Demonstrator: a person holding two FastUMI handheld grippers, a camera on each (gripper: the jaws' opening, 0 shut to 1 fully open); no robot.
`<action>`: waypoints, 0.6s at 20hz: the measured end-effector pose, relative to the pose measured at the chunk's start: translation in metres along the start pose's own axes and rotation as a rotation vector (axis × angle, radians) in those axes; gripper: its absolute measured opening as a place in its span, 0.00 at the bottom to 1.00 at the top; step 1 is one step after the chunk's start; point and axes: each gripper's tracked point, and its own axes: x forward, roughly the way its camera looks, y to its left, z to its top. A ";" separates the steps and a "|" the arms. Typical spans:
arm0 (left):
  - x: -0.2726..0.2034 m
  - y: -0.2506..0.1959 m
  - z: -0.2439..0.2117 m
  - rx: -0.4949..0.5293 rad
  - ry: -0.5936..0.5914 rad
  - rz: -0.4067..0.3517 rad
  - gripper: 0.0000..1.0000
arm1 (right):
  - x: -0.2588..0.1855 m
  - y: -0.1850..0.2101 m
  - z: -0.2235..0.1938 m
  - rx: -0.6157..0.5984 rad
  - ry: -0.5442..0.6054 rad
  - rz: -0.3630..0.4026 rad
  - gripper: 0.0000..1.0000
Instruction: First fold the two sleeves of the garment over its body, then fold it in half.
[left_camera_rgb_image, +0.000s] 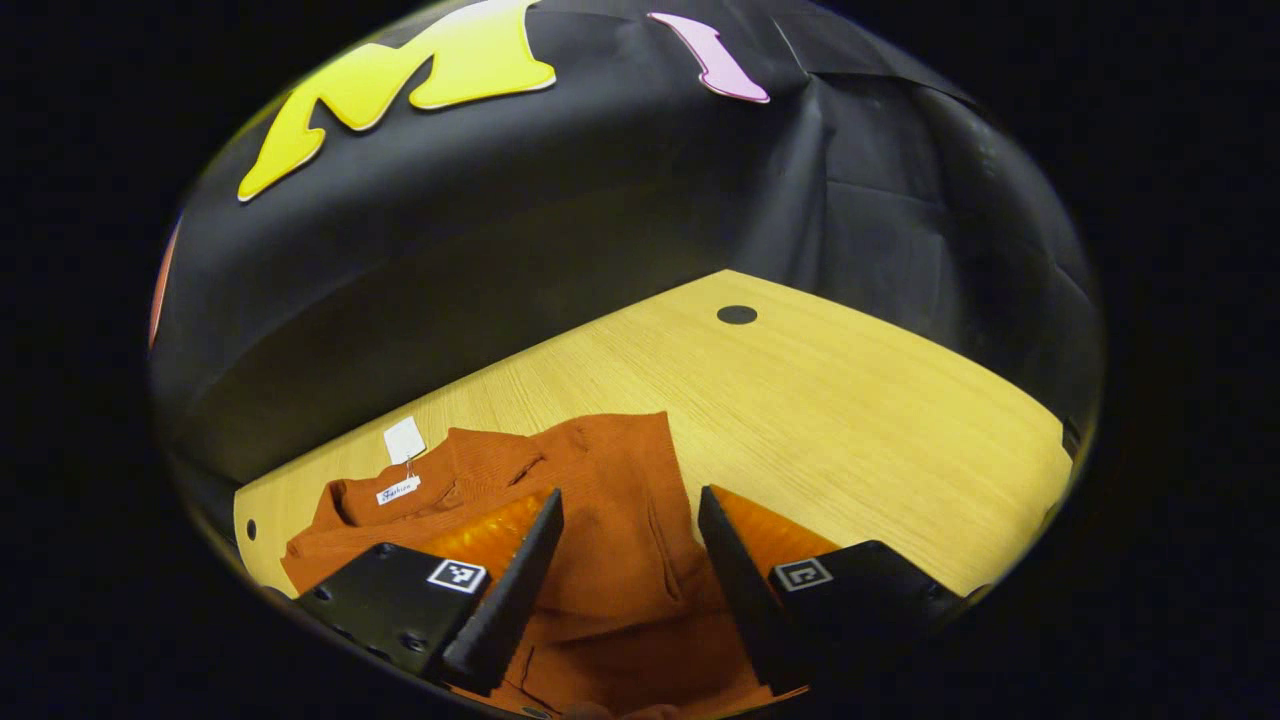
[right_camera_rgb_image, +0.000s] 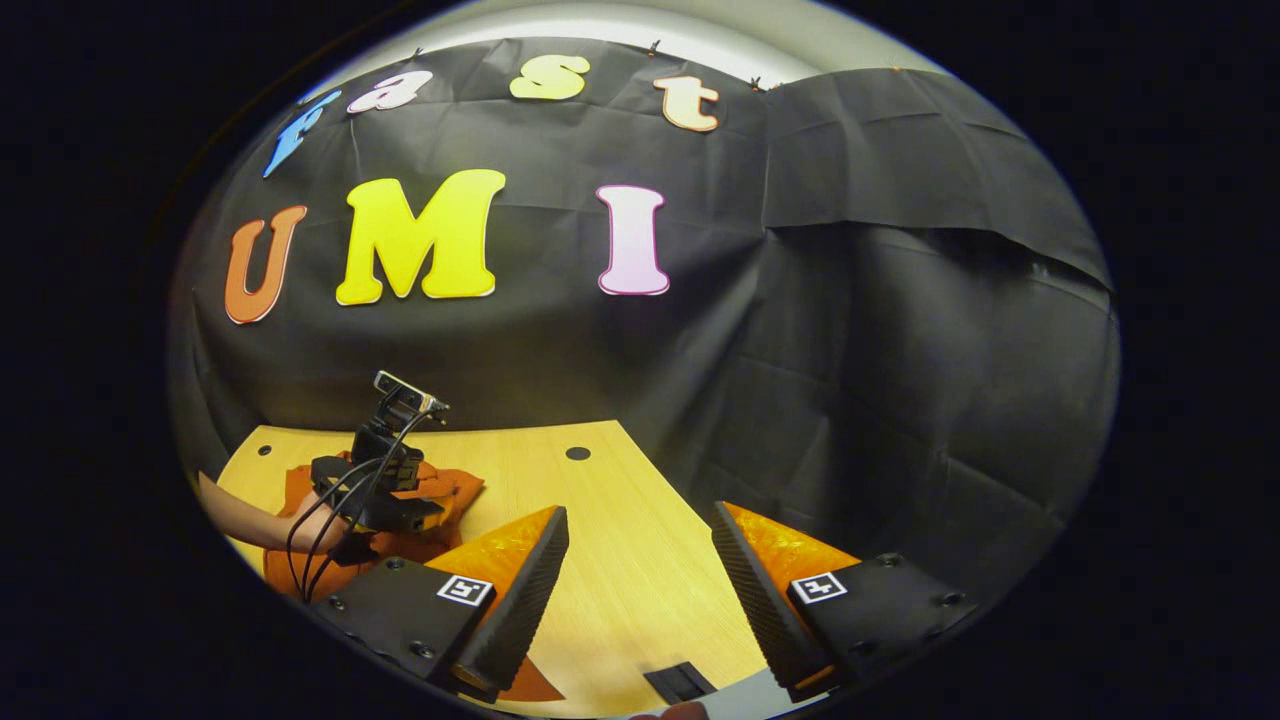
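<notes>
A soft orange knit garment (left_camera_rgb_image: 610, 520) lies rumpled on the pale wooden table (left_camera_rgb_image: 850, 420). The left gripper (left_camera_rgb_image: 628, 520) hangs over it, fingers wide apart, holding nothing. The right gripper (right_camera_rgb_image: 640, 540) is spread open above bare wood.

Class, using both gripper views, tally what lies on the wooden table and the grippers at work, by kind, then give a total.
Orange garment: 1
White hang tags on the garment: 2
Grippers: 2, the left gripper and the right gripper
Total: 5
</notes>
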 end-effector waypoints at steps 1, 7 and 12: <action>-0.007 0.004 0.007 -0.027 -0.021 0.013 0.93 | 0.002 0.007 0.004 -0.001 -0.008 0.015 0.92; -0.087 0.064 0.055 -0.205 -0.176 0.126 0.98 | 0.026 0.068 0.038 0.015 -0.095 0.142 0.93; -0.177 0.110 0.096 -0.254 -0.327 0.207 0.98 | 0.032 0.145 0.070 0.014 -0.176 0.317 0.93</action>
